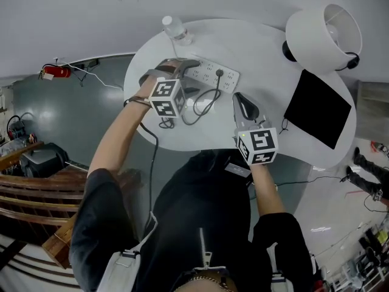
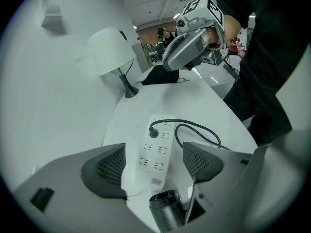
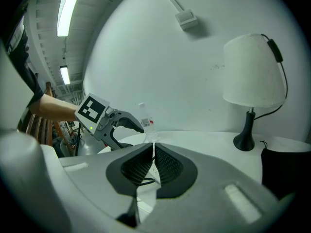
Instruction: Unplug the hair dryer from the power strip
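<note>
Our left claw (image 2: 153, 165) hangs open above the power strip (image 2: 156, 154), plug (image 2: 154, 132) seated; our right claw (image 3: 152, 166) is closed, seemingly empty.

Black short-sleeved top (image 1: 200, 218), grey left claw (image 2: 153, 161), grey right claw (image 3: 152, 166), black-and-white marker cubes (image 1: 167, 97), dark mesh pads (image 2: 109, 166)

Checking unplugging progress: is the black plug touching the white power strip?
Touching. The left gripper view shows the black round plug seated in a socket near the far end of the white rectangular power strip, with no gap between them.
</note>
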Demonstrator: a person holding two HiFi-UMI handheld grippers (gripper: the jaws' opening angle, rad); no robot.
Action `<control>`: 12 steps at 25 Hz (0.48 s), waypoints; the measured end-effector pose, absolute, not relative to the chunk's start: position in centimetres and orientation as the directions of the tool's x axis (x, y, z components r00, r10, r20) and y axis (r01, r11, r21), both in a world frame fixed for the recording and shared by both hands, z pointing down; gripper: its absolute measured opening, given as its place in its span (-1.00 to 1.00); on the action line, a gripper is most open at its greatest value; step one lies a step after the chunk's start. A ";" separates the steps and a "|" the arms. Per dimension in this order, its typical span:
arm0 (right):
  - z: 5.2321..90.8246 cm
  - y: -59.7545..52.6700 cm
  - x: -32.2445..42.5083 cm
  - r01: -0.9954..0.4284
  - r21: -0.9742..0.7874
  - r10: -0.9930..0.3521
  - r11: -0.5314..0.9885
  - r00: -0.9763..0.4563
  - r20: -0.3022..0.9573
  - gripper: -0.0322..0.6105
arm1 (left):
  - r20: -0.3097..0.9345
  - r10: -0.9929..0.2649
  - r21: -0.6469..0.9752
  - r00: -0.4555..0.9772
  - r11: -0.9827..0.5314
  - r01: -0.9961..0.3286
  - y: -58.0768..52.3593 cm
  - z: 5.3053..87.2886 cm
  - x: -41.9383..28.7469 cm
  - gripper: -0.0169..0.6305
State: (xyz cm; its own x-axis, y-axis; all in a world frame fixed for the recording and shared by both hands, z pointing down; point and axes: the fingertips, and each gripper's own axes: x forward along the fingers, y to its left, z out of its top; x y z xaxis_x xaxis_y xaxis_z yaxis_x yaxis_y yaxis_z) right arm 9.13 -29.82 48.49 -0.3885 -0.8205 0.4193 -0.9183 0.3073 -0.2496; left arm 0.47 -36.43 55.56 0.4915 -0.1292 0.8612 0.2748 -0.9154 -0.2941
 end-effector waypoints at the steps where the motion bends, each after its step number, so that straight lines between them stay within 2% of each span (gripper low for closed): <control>1: 48.7 -29.9 9.2 -0.919 -0.249 -0.819 0.306 -0.388 0.423 -0.88 | 0.867 -0.117 -0.283 0.485 -0.916 0.284 -36.6 56.0 0.7 0.15; 12: 50.2 -30.0 9.6 -0.924 -0.261 -0.809 0.281 -0.374 0.454 -0.88 | 0.924 -0.040 -0.200 0.380 -0.898 0.391 -37.3 60.7 1.7 0.23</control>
